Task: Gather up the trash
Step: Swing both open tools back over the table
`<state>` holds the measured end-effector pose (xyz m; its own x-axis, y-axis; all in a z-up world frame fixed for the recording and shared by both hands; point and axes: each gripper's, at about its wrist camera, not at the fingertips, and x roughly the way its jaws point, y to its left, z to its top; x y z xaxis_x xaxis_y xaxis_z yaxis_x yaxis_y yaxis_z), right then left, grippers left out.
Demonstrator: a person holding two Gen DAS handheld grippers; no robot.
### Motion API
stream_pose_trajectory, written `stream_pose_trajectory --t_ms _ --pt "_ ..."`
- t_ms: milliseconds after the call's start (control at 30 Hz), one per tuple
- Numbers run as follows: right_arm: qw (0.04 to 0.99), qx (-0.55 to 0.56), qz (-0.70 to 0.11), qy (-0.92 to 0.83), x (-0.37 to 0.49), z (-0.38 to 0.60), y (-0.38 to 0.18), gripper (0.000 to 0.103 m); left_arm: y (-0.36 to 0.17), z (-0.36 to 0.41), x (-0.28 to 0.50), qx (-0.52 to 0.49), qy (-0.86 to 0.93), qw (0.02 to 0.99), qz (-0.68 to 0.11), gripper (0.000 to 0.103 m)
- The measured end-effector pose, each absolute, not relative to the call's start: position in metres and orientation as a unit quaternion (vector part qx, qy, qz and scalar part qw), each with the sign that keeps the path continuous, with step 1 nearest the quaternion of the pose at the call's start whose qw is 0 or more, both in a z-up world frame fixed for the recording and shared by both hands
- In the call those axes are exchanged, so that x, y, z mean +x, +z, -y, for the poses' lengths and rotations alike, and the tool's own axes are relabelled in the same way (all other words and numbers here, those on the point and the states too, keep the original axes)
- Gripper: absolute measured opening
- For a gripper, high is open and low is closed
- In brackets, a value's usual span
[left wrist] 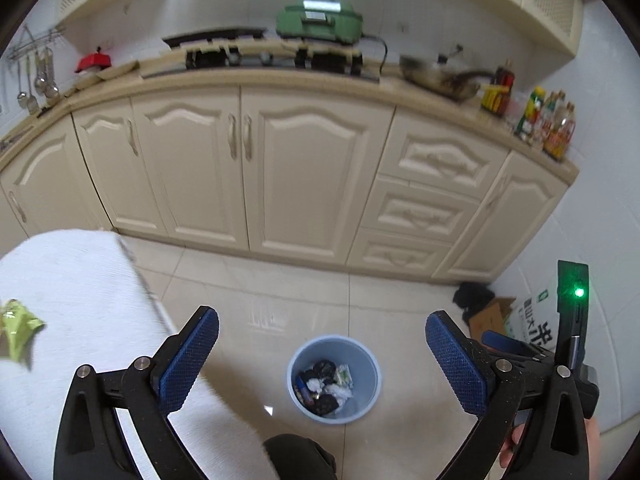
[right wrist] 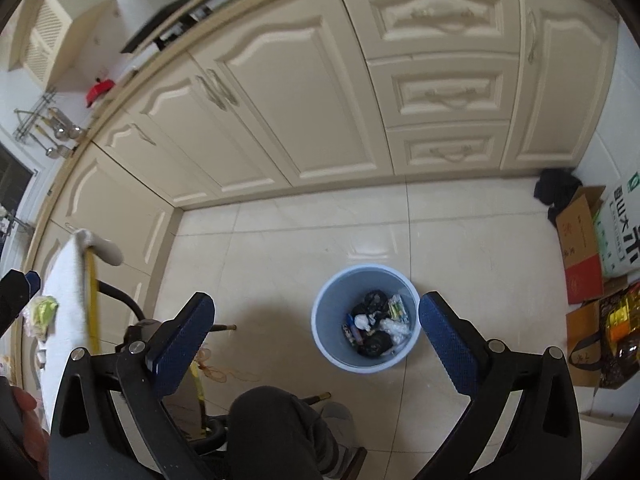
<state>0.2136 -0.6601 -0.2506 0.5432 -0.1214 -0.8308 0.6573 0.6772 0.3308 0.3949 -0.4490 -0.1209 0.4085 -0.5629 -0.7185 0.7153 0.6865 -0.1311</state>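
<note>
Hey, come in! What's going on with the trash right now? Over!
Left gripper open, empty. Right gripper open, empty. Blue bin on floor, trash inside. Green wrapper on white-covered table. Nothing in the way. Over.

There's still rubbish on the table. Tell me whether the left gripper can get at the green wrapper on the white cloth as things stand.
Probably yes. The left gripper is open and empty, and the green wrapper lies uncovered on the white cloth off to its left. It points toward the bin, so it must swing left first.
</note>
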Motion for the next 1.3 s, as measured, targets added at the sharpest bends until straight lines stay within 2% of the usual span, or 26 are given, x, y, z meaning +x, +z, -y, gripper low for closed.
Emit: stream_pose_trajectory --t_ms 600,967,1300 --pt "0.918 0.191 -0.311 -0.155 0.249 0.512 -0.091 0.103 -0.045 0.174 0.302 -0.001 -0.332 0.897 -0.293 0.102" --pt "0.955 0.111 -0.268 -0.064 0.282 0.396 -0.047 0.103 -0.026 0.036 0.235 -0.046 -0.227 0.941 -0.247 0.102" --pt "0.970 0.056 -0.233 0.028 0.297 0.301 -0.025 0.103 -0.029 -0.045 0.167 -0.073 -0.129 0.962 -0.230 0.102"
